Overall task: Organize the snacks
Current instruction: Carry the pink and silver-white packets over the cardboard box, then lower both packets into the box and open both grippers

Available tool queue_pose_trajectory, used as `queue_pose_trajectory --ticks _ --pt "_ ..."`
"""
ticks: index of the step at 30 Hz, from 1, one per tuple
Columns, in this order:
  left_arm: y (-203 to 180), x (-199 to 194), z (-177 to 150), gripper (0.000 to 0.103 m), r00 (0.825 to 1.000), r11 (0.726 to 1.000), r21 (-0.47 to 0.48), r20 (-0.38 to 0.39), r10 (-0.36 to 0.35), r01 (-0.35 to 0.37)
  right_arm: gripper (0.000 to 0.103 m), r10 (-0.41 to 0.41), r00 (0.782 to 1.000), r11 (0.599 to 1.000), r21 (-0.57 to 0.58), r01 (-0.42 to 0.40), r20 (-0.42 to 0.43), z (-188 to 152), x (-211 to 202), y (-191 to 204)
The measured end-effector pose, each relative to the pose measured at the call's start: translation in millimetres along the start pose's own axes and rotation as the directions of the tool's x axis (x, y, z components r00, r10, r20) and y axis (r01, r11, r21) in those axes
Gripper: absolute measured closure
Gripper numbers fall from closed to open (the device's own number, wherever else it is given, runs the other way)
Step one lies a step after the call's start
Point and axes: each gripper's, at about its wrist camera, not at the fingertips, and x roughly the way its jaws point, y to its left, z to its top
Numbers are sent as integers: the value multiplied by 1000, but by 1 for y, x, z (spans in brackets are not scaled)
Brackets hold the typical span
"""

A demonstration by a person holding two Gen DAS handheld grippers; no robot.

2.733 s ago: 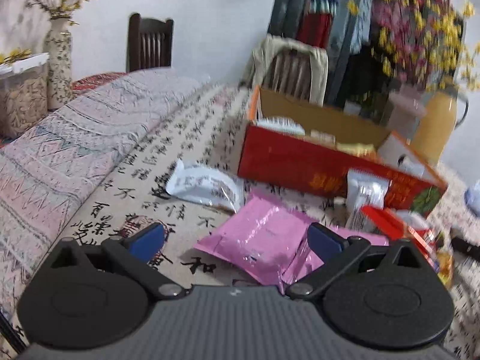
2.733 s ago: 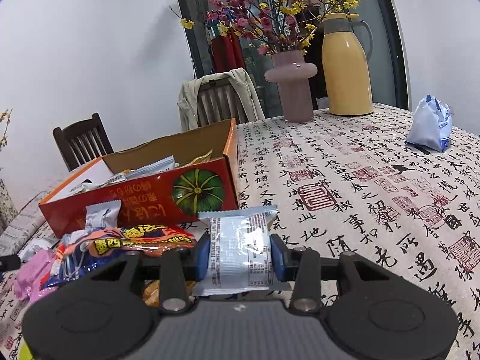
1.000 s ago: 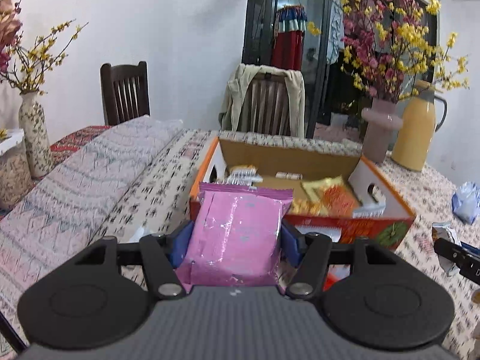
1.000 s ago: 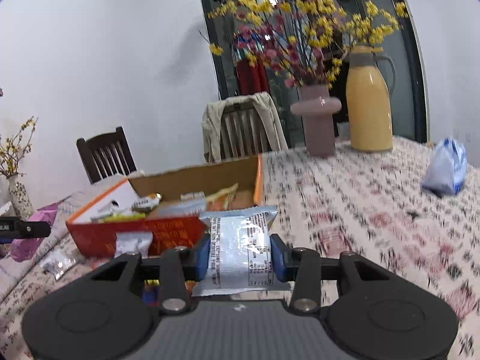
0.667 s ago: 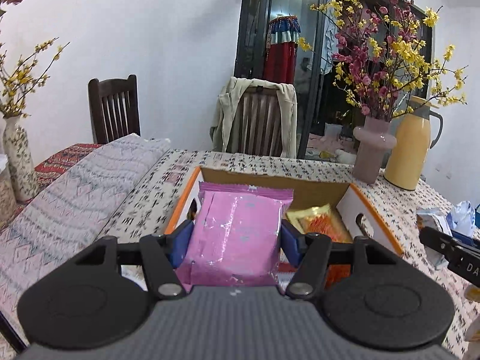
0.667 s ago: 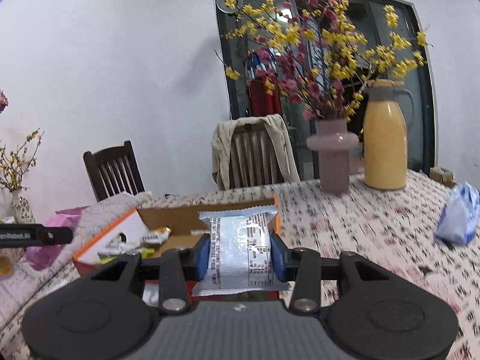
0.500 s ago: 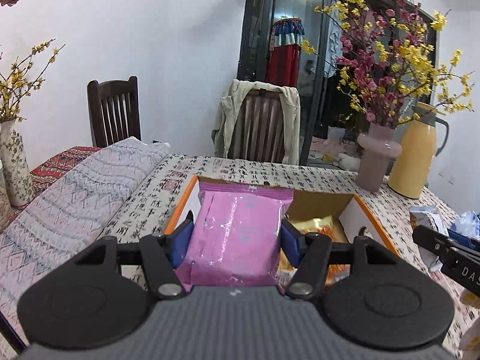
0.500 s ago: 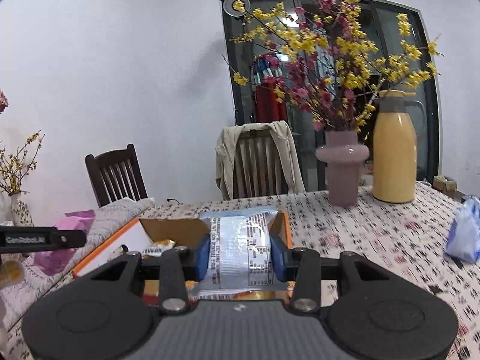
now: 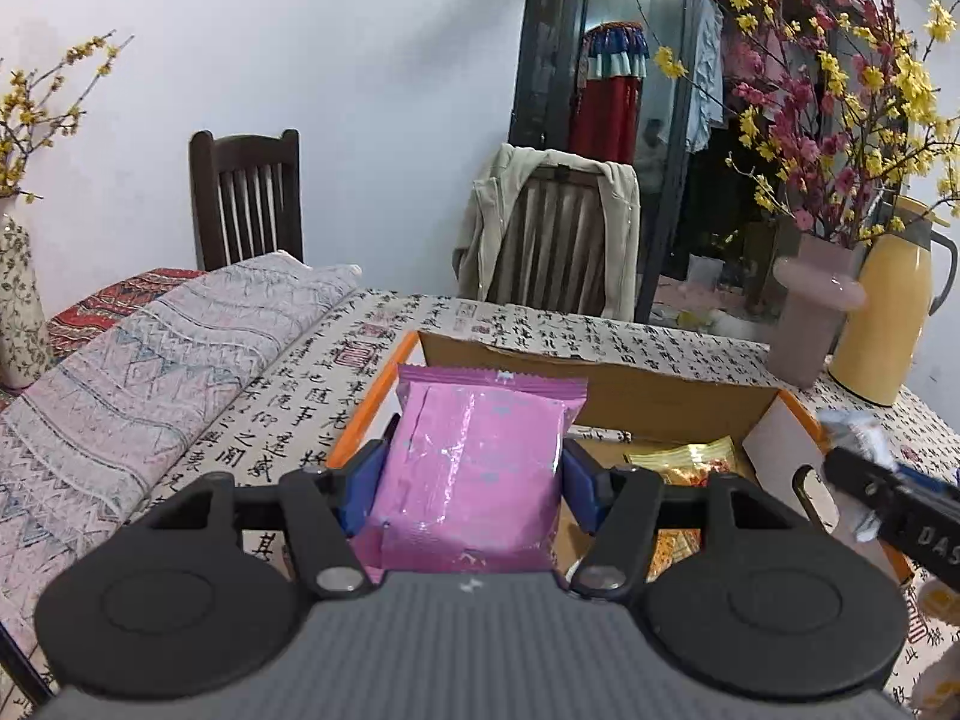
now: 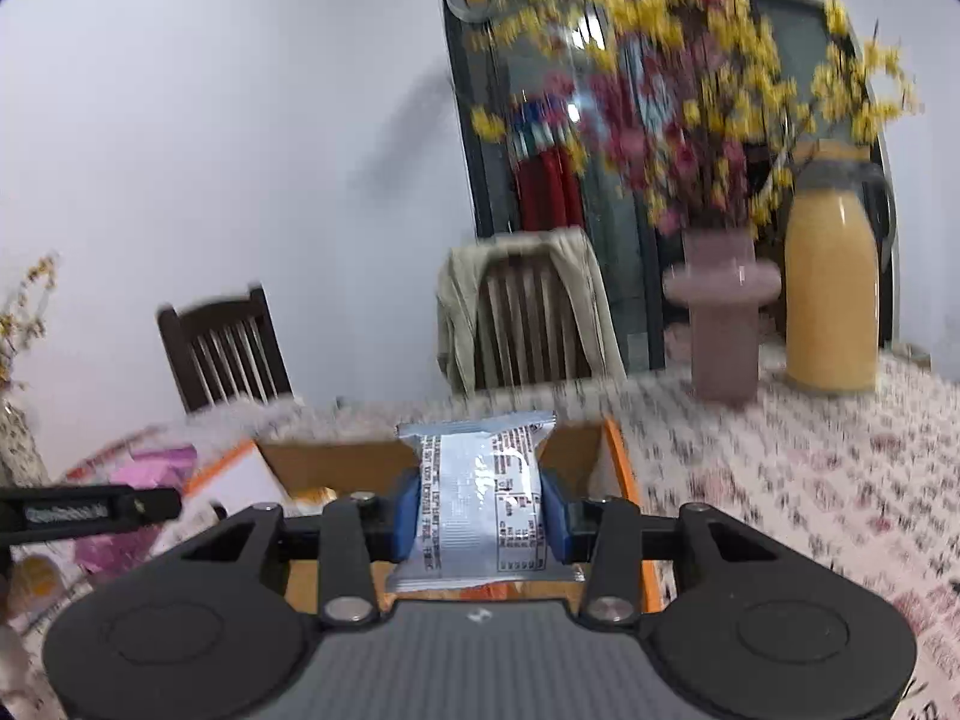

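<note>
Two handheld grippers carry snacks toward an open cardboard box point(image 9: 606, 387) on a dining surface point(image 9: 630, 342) spread with a calligraphy-print cloth. The left gripper point(image 9: 474, 480) is clamped on a pink snack packet point(image 9: 474, 468), held upright above the box's near left corner; the right gripper point(image 10: 480, 516) pinches a silver-blue packet point(image 10: 480, 498) over the box's right side, apparently so both can be dropped in together. A gold wrapper point(image 9: 684, 462) already lies inside. Beyond stand a pink vase point(image 9: 810, 324) of blossom branches, a yellow flask point(image 9: 882, 324), and a chair draped with a beige jacket point(image 9: 540, 234) against a white wall
</note>
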Motion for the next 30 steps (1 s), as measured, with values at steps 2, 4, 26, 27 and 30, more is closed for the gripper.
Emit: queue_pose_trajectory --ticks 2,4,26,27,30 --pt "-1 1 -1 41 1000 1000 3 -2 -4 4 63 11 1000 1000 10 -11 -11 -1 1 -2" --pt "0 2 -2 41 1000 1000 1 -4 -5 5 63 13 1000 1000 6 -13 -12 -2 -1 -1" --pt "9 -31 0 0 995 997 -70 102 -23 31 0 -28 999 999 44 27 43 -5 -13 -5" --pt "9 -35 1 0 993 997 -71 111 -26 34 0 -27 998 999 43 25 48 -5 -14 -5" --pt "9 -50 8 0 991 996 -76 132 -27 37 0 -26 998 999 38 24 60 -2 -23 -2"
